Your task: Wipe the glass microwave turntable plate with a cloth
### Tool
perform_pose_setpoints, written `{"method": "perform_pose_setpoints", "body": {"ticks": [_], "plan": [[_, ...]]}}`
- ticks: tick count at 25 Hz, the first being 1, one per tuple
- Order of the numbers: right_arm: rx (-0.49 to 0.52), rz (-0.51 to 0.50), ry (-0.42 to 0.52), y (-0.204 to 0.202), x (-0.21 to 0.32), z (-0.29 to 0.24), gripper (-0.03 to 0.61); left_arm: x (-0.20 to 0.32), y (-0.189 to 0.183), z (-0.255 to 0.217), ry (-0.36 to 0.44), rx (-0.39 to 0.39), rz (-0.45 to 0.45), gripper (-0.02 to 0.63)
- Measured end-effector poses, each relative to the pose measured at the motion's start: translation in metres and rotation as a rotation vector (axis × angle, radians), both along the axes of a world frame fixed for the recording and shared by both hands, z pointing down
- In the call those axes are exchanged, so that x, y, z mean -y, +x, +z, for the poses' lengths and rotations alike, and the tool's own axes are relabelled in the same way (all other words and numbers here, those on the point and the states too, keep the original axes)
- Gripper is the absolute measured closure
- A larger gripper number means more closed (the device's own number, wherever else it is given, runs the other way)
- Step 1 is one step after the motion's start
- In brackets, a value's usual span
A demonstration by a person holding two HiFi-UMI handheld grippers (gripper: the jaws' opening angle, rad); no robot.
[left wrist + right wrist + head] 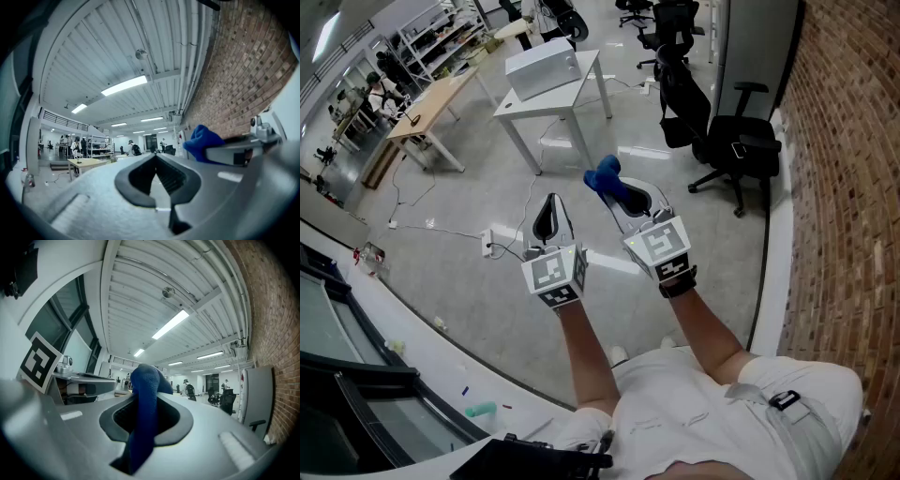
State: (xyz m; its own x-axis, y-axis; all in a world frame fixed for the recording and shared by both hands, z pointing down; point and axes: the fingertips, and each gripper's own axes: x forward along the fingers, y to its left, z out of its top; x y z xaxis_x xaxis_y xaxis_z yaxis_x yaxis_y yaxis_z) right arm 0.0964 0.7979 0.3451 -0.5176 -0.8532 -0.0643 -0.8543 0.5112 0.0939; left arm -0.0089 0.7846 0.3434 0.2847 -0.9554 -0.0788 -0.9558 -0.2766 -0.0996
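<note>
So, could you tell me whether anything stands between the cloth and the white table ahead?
Nothing visible does: the blue cloth, shut in the right gripper, faces bare floor up to the white table. No glass plate shows in any view.

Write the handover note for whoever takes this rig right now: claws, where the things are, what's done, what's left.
Left claw: shut, nothing in it, held in the air above the floor.
Right claw: shut on the blue cloth, which sticks out past its tip; also in the air.
Glass turntable plate: not in any view. A white boxy appliance, possibly the microwave, sits on the white table ahead.
Done: the cloth is gripped; nothing shows any wiping.
Left: find the plate, probably at that table, and wipe it with the cloth.
</note>
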Motion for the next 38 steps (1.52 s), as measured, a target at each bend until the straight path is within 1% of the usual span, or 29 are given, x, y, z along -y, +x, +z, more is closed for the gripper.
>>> {"method": "perform_pose_setpoints", "body": {"ticks": [6, 11, 17, 21, 26, 32, 33, 35, 38], "plan": [[0.01, -0.051, 0.01, 0.01, 0.005, -0.003, 0.515, 0.007, 0.026, -0.005, 0.014, -0.016, 0.026, 0.614], [0.013, -0.084, 0.006, 0.018, 0.001, -0.001, 0.515, 0.002, 0.038, -0.005, 0.011, -0.002, 0.008, 0.614], [0.027, -0.086, -0.034, 0.026, 0.002, 0.013, 0.514, -0.005, 0.045, 0.002, -0.007, -0.001, 0.005, 0.614], [0.037, -0.094, -0.045, 0.029, 0.004, 0.017, 0.514, -0.006, 0.051, 0.002, -0.008, 0.018, 0.011, 0.614], [0.028, -0.105, -0.05, 0.018, 0.012, 0.018, 0.514, 0.005, 0.043, 0.005, -0.022, 0.025, 0.011, 0.614], [0.028, -0.13, -0.061, 0.002, 0.042, 0.021, 0.514, 0.036, 0.03, 0.009, -0.023, 0.014, 0.025, 0.614], [0.018, -0.125, -0.066, -0.002, 0.049, 0.023, 0.515, 0.044, 0.025, 0.01, -0.025, 0.017, 0.022, 0.614], [-0.027, -0.077, -0.079, -0.009, 0.066, 0.027, 0.515, 0.062, 0.013, 0.012, -0.036, 0.022, 0.008, 0.614], [-0.077, -0.025, -0.099, -0.022, 0.095, 0.027, 0.514, 0.091, -0.007, 0.011, -0.055, 0.009, -0.001, 0.614]]}}
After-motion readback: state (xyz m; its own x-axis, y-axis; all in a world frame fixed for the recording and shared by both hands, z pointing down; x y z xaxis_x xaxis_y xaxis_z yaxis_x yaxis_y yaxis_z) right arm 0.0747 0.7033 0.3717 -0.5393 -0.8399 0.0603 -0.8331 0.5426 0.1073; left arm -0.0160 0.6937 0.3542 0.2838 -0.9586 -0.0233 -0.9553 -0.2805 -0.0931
